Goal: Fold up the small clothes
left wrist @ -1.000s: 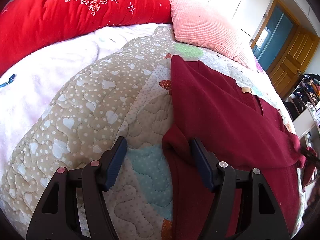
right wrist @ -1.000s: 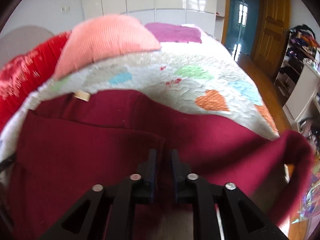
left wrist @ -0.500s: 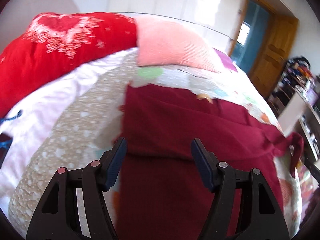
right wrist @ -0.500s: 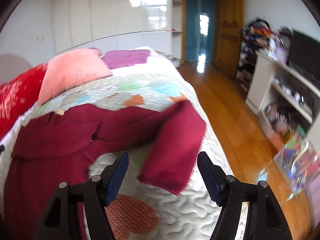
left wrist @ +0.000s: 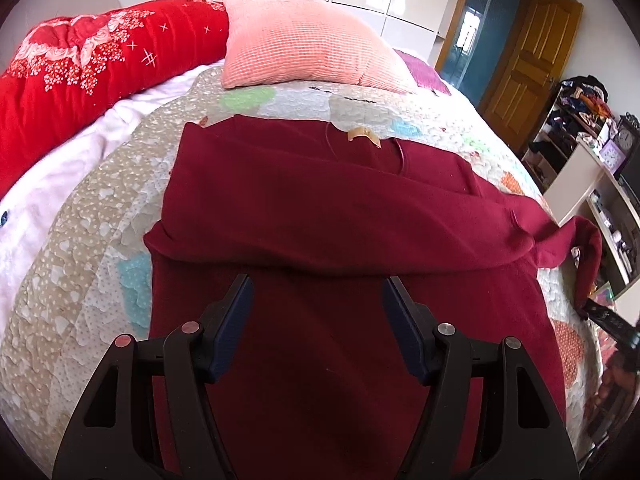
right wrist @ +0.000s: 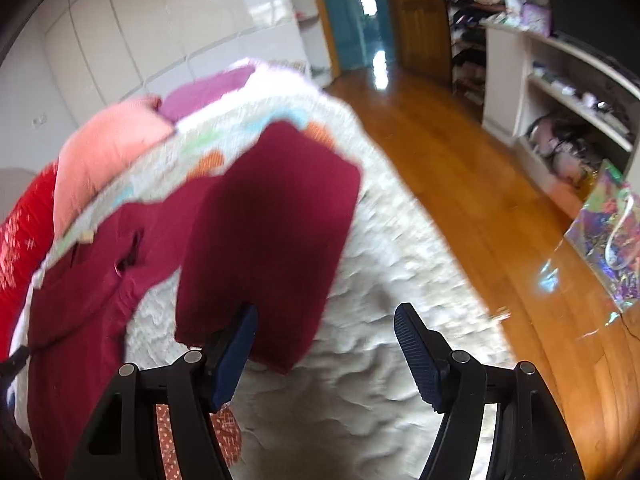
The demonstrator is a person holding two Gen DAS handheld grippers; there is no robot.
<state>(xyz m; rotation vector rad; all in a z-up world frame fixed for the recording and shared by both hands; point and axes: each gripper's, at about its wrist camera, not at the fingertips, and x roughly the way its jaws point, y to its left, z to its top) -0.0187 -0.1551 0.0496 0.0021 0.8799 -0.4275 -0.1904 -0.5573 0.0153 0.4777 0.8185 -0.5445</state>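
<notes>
On the quilt [left wrist: 80, 264] the maroon sweater [left wrist: 320, 216] lies collar toward the pillow [left wrist: 304, 40]; both tools gape, empty.

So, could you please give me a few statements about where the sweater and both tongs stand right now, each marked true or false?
1. The left tongs are open above the dark red sweater. True.
2. The right tongs are shut on the sleeve. False: they are open, and the sleeve's cuff only lies by the left finger.
3. One sleeve is folded across the sweater's chest. True.
4. The sweater lies on the wooden floor. False: it lies on the quilt on the bed.
5. A pink pillow sits beyond the sweater's collar. True.
</notes>
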